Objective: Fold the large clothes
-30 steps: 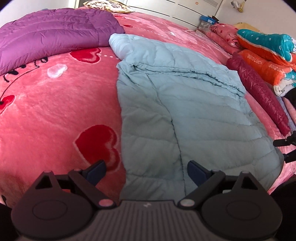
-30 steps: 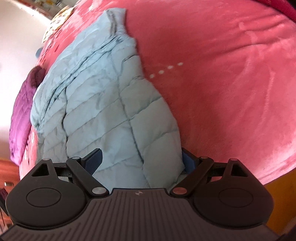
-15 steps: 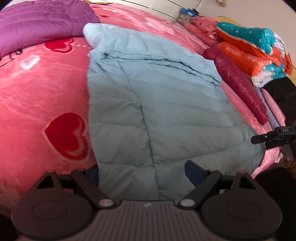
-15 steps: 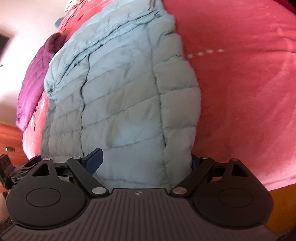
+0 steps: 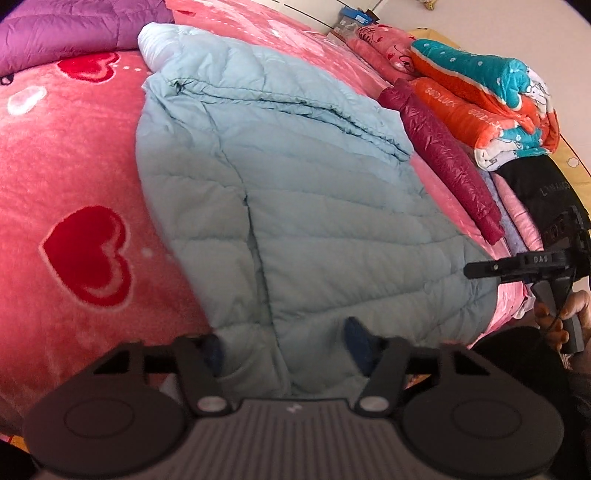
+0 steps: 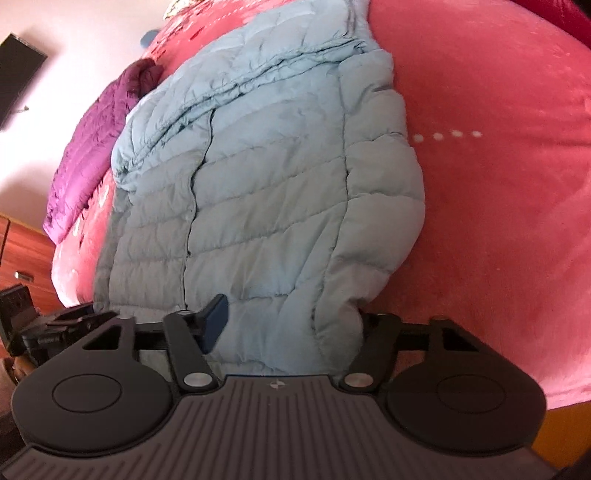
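A light blue quilted down jacket (image 5: 295,192) lies flat on the pink heart-print bed blanket (image 5: 74,166), with its hem toward me. My left gripper (image 5: 284,349) is at the hem's left part. Its jaws are closing with the puffy hem bunched between them, and the fingertips (image 5: 356,343) sink into the fabric edge. My right gripper (image 6: 290,321) is at the hem's right corner of the jacket (image 6: 277,184). Its jaws are also closing around the hem. One blue pad (image 6: 216,319) shows and the other is hidden behind the fabric. A hand (image 5: 561,314) holds the right gripper (image 5: 517,266).
A purple jacket (image 5: 74,26) lies at the far left of the bed. A maroon jacket (image 5: 443,158), folded orange and teal blankets (image 5: 480,92) and a black garment (image 5: 543,184) line the right side. Wooden furniture (image 6: 22,251) stands past the bed's edge.
Both grippers have come in over the jacket's hem and their jaws have narrowed around it. The right gripper has rolled, so its view of the jacket has turned more upright.
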`<state>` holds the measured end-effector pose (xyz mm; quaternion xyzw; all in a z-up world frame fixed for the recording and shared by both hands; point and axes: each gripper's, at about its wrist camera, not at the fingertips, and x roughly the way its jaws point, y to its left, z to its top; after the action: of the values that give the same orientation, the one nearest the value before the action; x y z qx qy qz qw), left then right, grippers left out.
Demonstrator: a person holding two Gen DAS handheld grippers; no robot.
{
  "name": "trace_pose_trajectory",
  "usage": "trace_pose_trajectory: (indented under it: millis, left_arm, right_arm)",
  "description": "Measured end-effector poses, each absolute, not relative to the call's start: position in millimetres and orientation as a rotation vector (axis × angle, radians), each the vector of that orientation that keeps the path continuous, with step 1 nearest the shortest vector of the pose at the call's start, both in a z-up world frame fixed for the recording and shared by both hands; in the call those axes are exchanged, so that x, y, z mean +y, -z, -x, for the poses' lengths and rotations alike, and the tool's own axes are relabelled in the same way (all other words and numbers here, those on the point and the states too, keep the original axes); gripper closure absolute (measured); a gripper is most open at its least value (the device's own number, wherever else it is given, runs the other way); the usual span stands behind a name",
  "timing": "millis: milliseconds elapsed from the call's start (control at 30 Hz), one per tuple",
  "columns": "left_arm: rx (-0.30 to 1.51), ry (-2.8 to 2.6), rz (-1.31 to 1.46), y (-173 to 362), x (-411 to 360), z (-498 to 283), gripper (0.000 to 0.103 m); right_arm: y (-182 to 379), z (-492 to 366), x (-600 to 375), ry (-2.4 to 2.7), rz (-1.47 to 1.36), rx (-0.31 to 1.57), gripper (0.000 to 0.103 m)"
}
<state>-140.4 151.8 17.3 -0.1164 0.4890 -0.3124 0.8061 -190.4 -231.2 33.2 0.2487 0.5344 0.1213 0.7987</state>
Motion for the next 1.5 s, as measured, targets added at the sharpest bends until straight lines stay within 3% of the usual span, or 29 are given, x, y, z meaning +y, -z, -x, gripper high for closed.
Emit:
trace_pose_trajectory:
  millis: [33,167,367,967,1500]
  left_arm:
    - [1.054,0.670,0.261,-16.6,155.2,138.9,0.063]
    - [1.079,0.687,0.300,-13.3,160.8,134.1,0.078]
    - [1.091,0.721,0.357,-12.9,163.8,130.8,0.090]
    - [0.923,0.812,0.784,-48.4,183.1,98.9,0.094]
    - [0.741,0.611,1.067,-76.3,188.0,-4.6,0.094]
  right_arm:
    - [-33.5,189.9,-231.4,-0.270,-0.525,1.151,0.039]
    - [-35.9,187.6,-222.1,-0.297,-0.491,1.125,0.047]
    - [-41.2,184.8,-220.9,-0.331,-0.509,1.048,0.060]
    - [-39.6,153.9,-229.4,-0.458,-0.925,0.739,0.065]
    - [-58.5,80.6,-268.6,-0.350,-1.172,0.369,0.065]
